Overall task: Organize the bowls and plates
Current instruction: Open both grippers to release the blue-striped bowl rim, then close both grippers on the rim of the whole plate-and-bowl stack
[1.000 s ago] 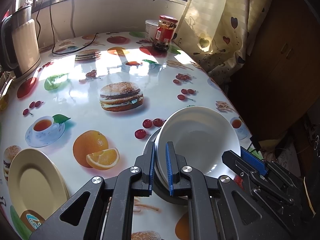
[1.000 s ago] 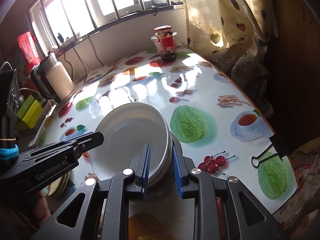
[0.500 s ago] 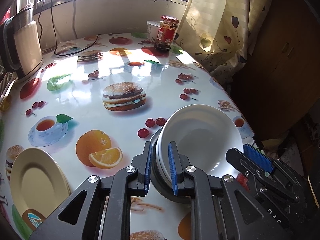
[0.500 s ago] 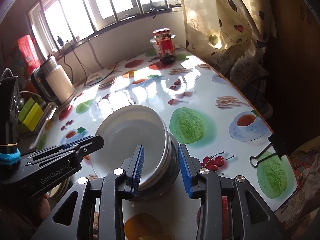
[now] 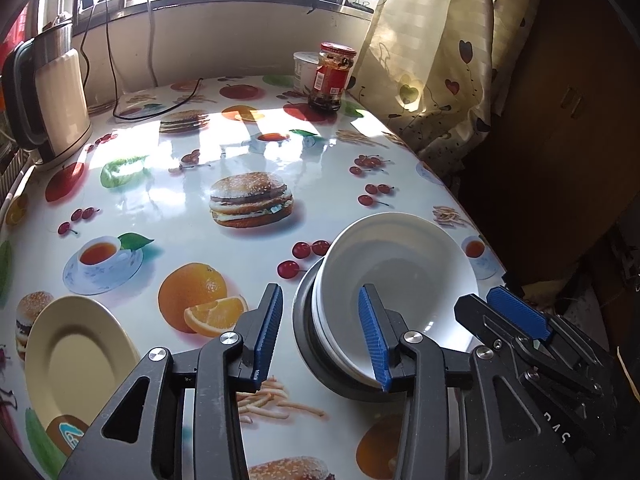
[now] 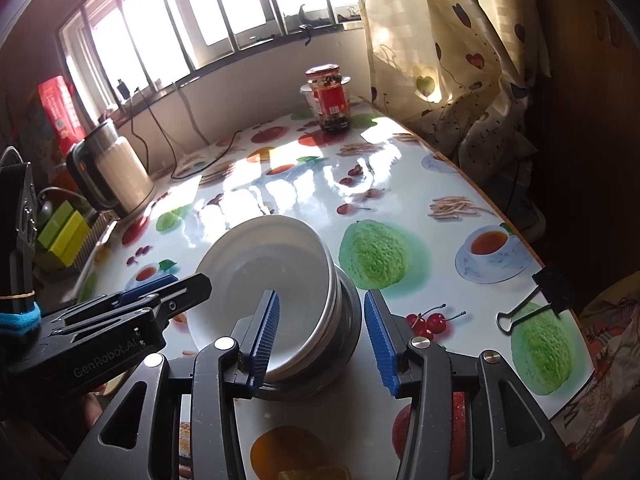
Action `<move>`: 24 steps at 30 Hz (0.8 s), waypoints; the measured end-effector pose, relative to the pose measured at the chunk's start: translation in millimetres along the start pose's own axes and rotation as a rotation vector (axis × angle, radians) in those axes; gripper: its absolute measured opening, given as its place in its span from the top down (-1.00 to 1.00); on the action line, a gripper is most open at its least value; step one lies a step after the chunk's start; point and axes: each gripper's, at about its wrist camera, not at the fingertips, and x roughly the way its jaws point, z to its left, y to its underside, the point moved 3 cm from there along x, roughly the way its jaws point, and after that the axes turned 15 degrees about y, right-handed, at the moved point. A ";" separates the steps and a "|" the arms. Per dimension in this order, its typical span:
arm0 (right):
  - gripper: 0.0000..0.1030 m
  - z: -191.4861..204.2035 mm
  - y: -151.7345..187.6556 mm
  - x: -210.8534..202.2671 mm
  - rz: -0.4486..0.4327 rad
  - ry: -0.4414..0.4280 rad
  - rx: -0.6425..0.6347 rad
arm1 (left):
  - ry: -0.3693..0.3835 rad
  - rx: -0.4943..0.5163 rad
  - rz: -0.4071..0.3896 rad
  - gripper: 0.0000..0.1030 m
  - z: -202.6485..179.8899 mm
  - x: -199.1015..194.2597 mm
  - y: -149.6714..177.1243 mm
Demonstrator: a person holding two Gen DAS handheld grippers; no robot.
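- Strong daylight enters through the window (image 6: 224, 20) at the far side.
- White glare washes out the glossy tablecloth (image 5: 240, 148) near its middle.
- The right side and the corners fall into deep shadow.
- Fisheye distortion curves the edges; focus stays sharp.

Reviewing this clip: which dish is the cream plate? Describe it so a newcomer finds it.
Start at the fruit-print table. At its near left edge, beside the printed orange, lies the cream plate. It lies flat, yellowish and alone, unlike the white bowls stacked rightward.
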 end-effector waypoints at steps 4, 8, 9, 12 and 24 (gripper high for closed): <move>0.03 -1.0 1.6 -1.4 -0.007 -0.003 0.002 | -0.018 0.022 -0.009 0.19 -1.9 -4.5 3.7; 0.02 -1.6 3.0 -4.2 -0.018 -0.006 0.004 | -0.019 0.036 -0.020 0.13 -2.7 -9.8 6.8; 0.00 -1.9 3.4 -5.1 -0.022 -0.008 0.004 | -0.018 0.036 -0.023 0.12 -2.7 -10.8 7.6; -0.07 -4.8 5.8 -8.2 -0.029 -0.013 0.008 | -0.016 0.041 -0.038 0.11 -3.1 -15.2 10.4; -0.13 -38.1 18.1 -17.7 -0.062 0.006 0.070 | -0.039 0.047 -0.081 0.10 9.3 -30.5 27.3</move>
